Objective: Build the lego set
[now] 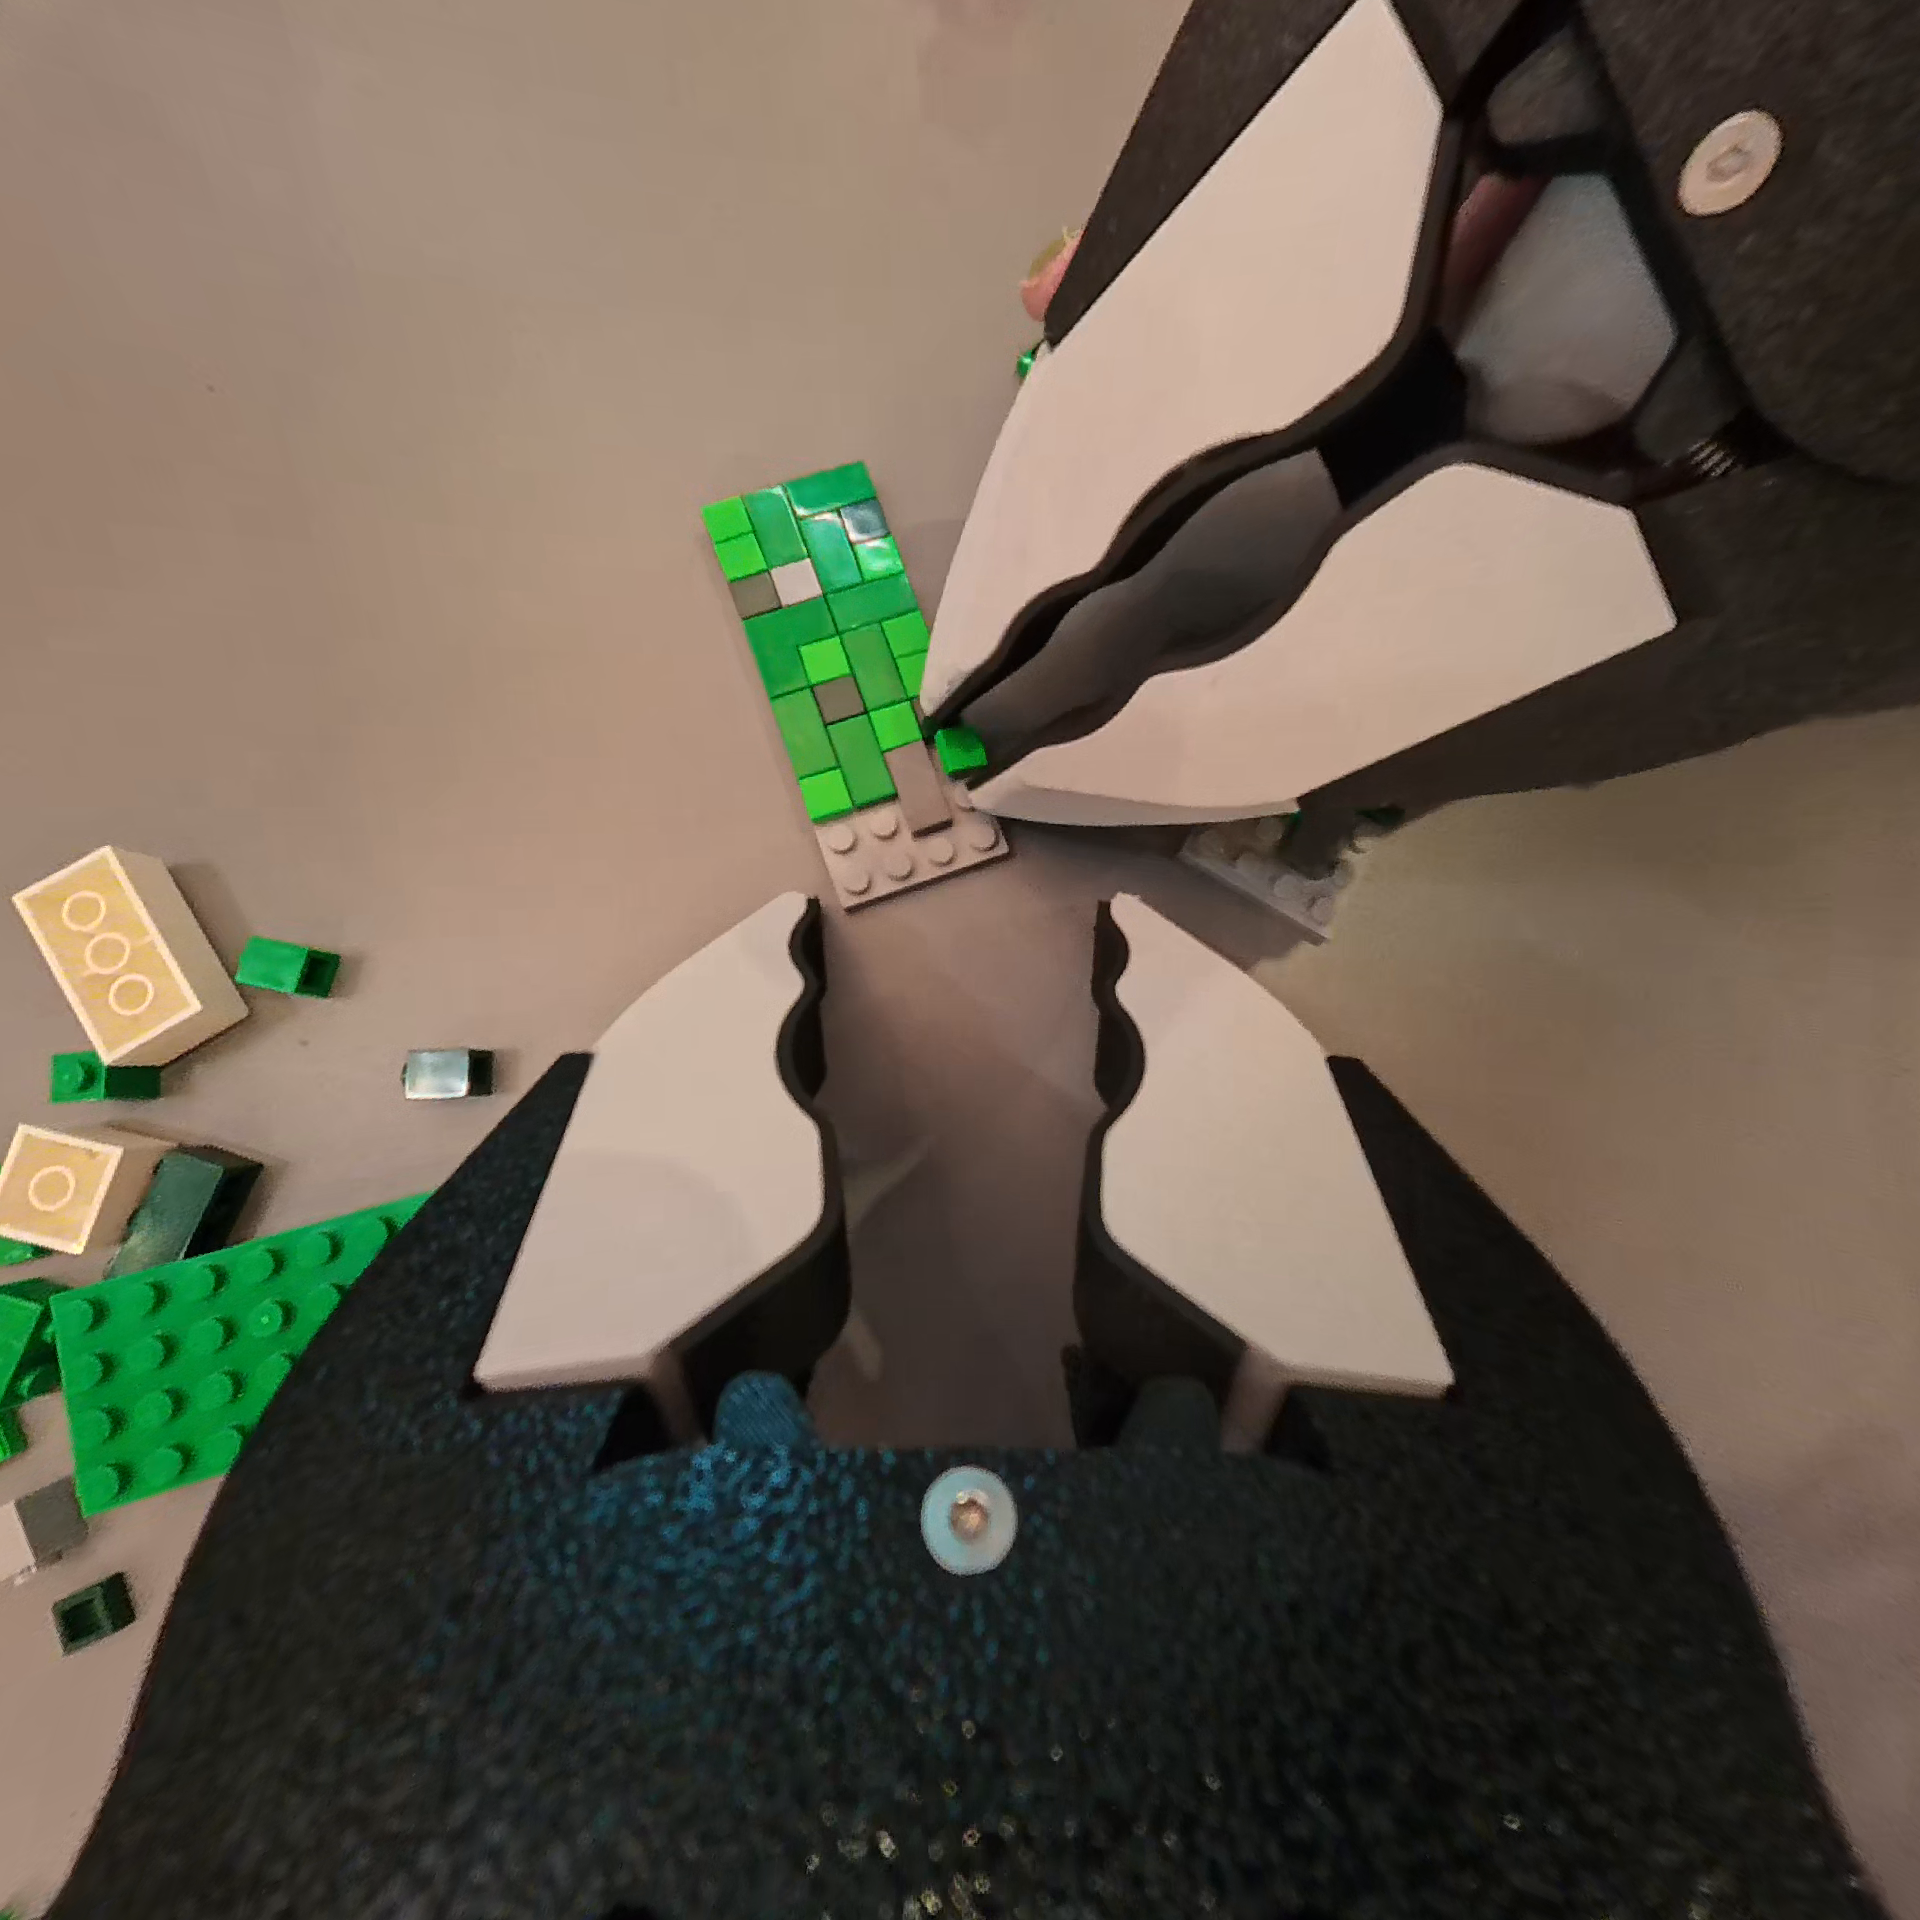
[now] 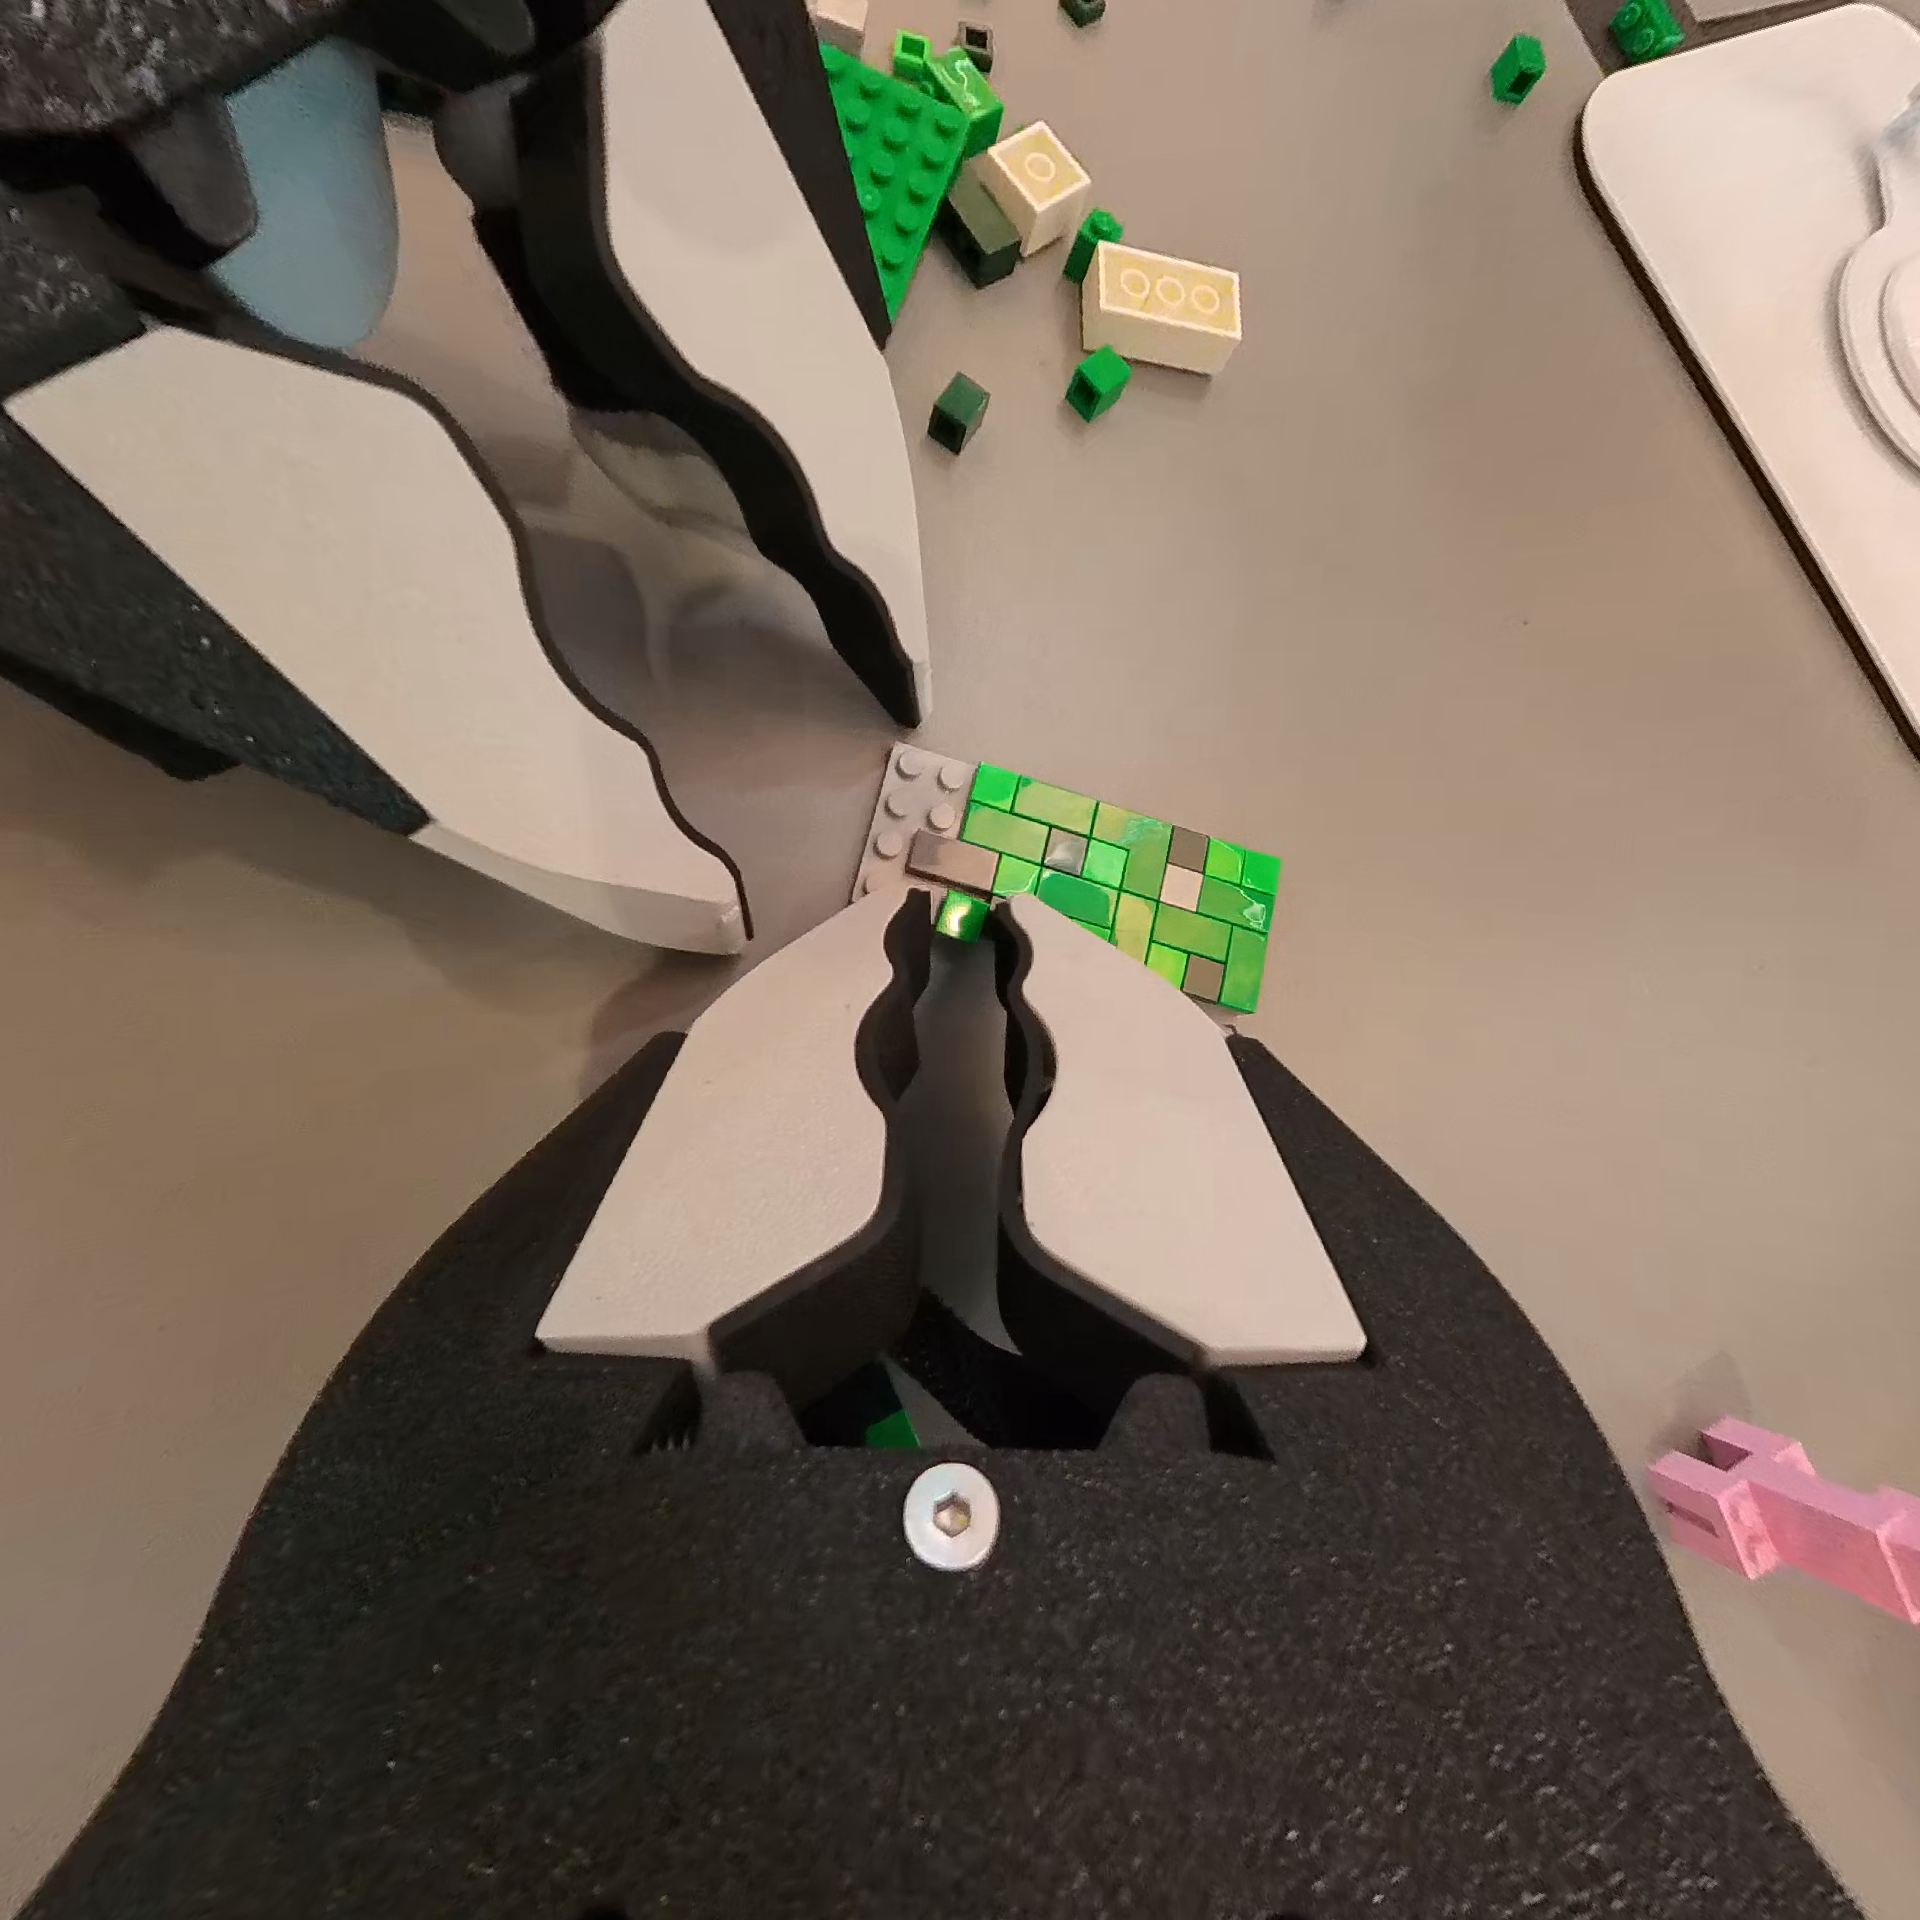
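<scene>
A grey studded plate (image 1: 914, 857) lies on the table, most of it covered with flat green and grey tiles (image 1: 831, 644); it also shows in the right wrist view (image 2: 920, 790). My right gripper (image 2: 958, 904) is at the plate's long edge with a small green tile (image 2: 961, 920) between its fingertips, next to a grey tile (image 2: 951, 860). A thin gap shows on each side of the green tile, so the pads do not press it. In the left wrist view the right gripper (image 1: 954, 750) is seen with the tile (image 1: 961, 750). My left gripper (image 1: 958, 914) is open and empty, just short of the plate's bare end.
Loose pieces lie left of the left gripper: white bricks (image 1: 125, 956), a green studded plate (image 1: 208, 1351), small green blocks (image 1: 286, 966). Another grey studded piece (image 1: 1278, 883) sits under the right gripper. A pink piece (image 2: 1787, 1517) and a white tray (image 2: 1714, 312) lie to the right.
</scene>
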Demonstrator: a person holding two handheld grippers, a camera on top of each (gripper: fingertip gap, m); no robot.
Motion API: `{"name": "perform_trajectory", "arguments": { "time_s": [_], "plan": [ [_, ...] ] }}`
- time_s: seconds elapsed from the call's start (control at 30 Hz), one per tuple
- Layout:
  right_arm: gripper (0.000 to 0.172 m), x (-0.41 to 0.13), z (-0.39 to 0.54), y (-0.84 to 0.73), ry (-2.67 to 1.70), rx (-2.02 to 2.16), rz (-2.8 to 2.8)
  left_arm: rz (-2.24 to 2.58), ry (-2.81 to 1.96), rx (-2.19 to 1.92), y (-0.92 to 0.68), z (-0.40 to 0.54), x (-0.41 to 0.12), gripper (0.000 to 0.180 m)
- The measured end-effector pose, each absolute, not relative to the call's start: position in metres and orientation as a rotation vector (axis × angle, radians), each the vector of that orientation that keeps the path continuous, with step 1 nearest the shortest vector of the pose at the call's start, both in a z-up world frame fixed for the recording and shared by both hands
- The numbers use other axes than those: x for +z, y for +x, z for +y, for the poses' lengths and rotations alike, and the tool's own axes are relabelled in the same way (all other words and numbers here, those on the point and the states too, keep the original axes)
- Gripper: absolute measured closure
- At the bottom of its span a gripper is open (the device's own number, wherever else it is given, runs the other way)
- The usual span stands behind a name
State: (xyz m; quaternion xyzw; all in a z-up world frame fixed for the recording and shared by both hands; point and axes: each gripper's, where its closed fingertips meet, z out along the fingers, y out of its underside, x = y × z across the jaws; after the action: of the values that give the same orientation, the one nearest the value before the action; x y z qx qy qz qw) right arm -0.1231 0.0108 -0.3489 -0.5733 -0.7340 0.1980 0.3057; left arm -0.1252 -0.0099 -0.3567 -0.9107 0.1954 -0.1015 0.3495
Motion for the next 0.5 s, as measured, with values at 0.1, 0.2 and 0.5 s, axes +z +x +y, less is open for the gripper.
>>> {"name": "perform_trajectory", "arguments": {
  "time_s": [0.1,0.2,0.5],
  "plan": [
    [0.159,-0.347,0.011,-0.122,-1.513,0.527,-1.936,0.516,-2.363,-0.196,-0.128,-0.008,-0.358,0.128],
    [0.159,-0.339,0.015,-0.119,-1.497,0.553,-1.925,0.512,-2.346,-0.167,-0.128,-0.005,-0.357,0.126],
    [0.136,-0.328,0.013,-0.104,-1.098,0.809,-2.232,0.529,-2.328,-0.156,-0.125,0.003,-0.357,0.126]
  ]
}}
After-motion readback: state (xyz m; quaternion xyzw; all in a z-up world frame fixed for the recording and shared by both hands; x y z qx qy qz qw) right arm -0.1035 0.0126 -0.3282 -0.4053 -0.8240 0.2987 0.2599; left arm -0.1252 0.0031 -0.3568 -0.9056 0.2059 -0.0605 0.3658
